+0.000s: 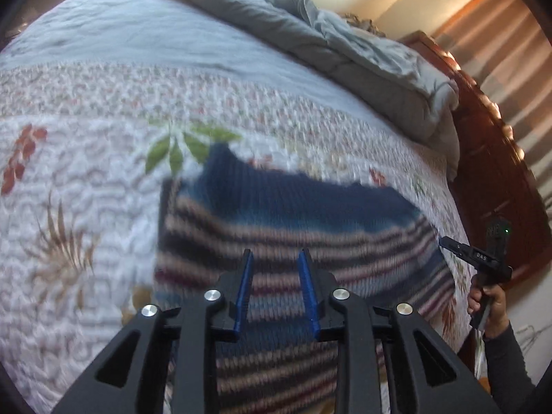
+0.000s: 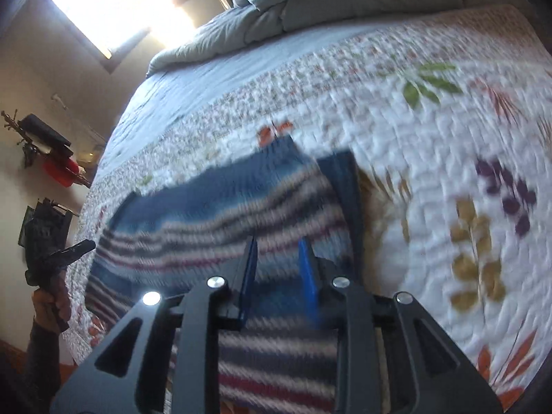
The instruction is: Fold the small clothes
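Poised with jaws parted over striped knit garment (image 1: pixel 293 227) lying mid-frame on floral quilt (image 1: pixel 86 179): left gripper (image 1: pixel 276 258) and right gripper (image 2: pixel 277 245), both holding nothing. Visible only in right wrist view, upper left: bright window (image 2: pixel 120 0).

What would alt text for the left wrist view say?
A blue knitted garment with striped bands lies flat on a floral quilt on a bed, with the left gripper open and empty above it. At the right edge, a hand holds the right gripper.
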Motion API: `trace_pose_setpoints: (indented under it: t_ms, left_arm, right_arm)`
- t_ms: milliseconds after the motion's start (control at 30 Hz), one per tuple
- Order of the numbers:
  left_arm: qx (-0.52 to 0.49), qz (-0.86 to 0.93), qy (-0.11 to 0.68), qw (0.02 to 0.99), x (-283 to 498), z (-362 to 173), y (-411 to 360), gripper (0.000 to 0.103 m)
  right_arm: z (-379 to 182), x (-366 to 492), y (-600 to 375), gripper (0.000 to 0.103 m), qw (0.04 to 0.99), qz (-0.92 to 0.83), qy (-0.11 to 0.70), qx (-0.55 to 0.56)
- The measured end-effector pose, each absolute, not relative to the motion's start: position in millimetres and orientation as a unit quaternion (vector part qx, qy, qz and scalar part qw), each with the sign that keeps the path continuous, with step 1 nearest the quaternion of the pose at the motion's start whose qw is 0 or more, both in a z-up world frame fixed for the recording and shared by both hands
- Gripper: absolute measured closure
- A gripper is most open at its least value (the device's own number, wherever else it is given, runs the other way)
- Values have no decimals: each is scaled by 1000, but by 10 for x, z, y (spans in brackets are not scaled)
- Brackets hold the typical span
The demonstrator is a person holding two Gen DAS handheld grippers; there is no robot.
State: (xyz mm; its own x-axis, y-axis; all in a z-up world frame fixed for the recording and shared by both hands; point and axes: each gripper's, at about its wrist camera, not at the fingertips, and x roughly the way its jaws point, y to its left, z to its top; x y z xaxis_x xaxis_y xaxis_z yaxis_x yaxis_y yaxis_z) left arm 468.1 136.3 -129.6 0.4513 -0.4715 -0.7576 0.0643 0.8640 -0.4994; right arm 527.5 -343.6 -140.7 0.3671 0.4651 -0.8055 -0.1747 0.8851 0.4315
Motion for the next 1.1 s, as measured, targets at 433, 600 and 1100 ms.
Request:
trace_pose_setpoints:
  t_ms: [433, 600, 1100]
  left_arm:
    - [-275, -158, 488, 813, 4373, -1371, 1698, 27]
    - [-285, -166, 501, 800, 4238, -1158, 1969, 11]
    - [-329, -149, 569, 739, 4650, -1608, 2227, 4]
  right_arm:
    - [-1143, 4782, -3374, 64, 829, 188, 507, 145]
    - [-940, 3979, -2376, 38, 835, 256, 487, 11]
    - [-1282, 3169, -41, 19, 791, 349, 465, -193]
